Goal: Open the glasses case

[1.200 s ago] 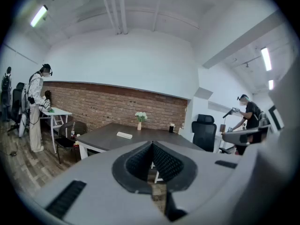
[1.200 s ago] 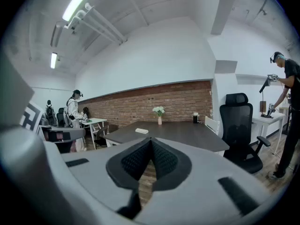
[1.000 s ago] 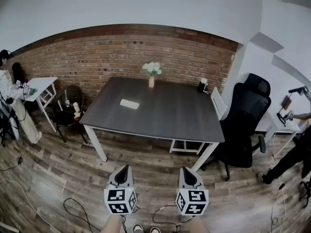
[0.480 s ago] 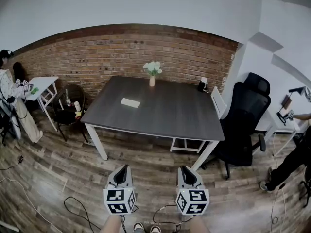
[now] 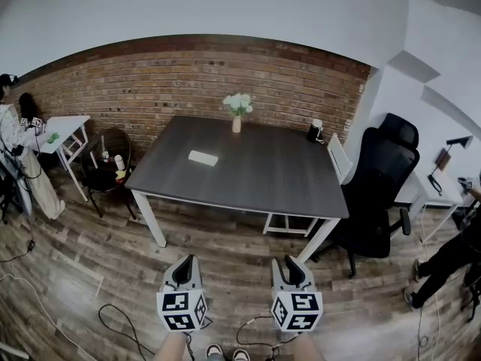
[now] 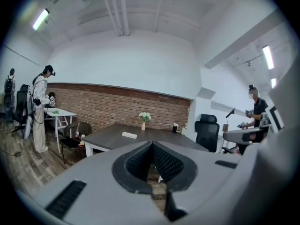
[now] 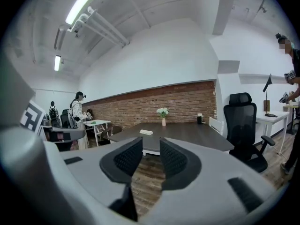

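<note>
My right gripper [image 5: 294,265] has just been opening its jaws, nothing between them. My left gripper [image 5: 186,266] is pinched closed and empty. The glasses case [image 5: 203,158] lies well away on the table [image 5: 285,190], and a rushed approach could shove it sliding.

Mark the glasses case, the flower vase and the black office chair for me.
glasses case [image 5: 203,158], head view, middle of its top.
flower vase [image 5: 237,125], head view, on the vase body.
black office chair [image 5: 380,173], head view, on the backrest.
</note>
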Available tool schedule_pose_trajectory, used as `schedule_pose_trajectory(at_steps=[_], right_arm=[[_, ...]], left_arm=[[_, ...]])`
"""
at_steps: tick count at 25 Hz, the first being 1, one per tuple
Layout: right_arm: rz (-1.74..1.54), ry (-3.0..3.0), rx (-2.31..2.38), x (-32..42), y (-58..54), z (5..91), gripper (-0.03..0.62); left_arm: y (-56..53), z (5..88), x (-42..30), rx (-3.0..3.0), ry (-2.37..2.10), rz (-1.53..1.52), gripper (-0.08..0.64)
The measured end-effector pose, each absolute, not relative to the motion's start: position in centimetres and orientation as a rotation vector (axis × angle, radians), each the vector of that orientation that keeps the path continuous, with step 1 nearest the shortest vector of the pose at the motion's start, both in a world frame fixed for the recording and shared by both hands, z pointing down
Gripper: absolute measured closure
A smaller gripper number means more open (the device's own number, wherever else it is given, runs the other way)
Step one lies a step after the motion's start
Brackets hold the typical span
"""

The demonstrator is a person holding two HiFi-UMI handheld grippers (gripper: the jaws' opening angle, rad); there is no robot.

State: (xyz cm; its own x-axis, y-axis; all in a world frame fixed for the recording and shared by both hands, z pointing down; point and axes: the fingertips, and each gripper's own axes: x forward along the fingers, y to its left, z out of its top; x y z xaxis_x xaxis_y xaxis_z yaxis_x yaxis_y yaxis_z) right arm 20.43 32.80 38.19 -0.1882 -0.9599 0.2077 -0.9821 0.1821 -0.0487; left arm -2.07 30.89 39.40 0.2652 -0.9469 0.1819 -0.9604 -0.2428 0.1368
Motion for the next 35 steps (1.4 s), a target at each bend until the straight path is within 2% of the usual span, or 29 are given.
schedule_pose_trajectory(at_steps=[19,35], right_arm=[[0.331,-2.233,1.946,17.4,27.7,40.6,0.477],[0.315,-2.335,1.835,20.2,10.7,40.0,0.485]], left_arm=[[24.3,41.3,-6.8,2.327,-1.730,0.110,0.565],[9.4,40.4,-4.3,2.265,-1.831,0.113,0.565]])
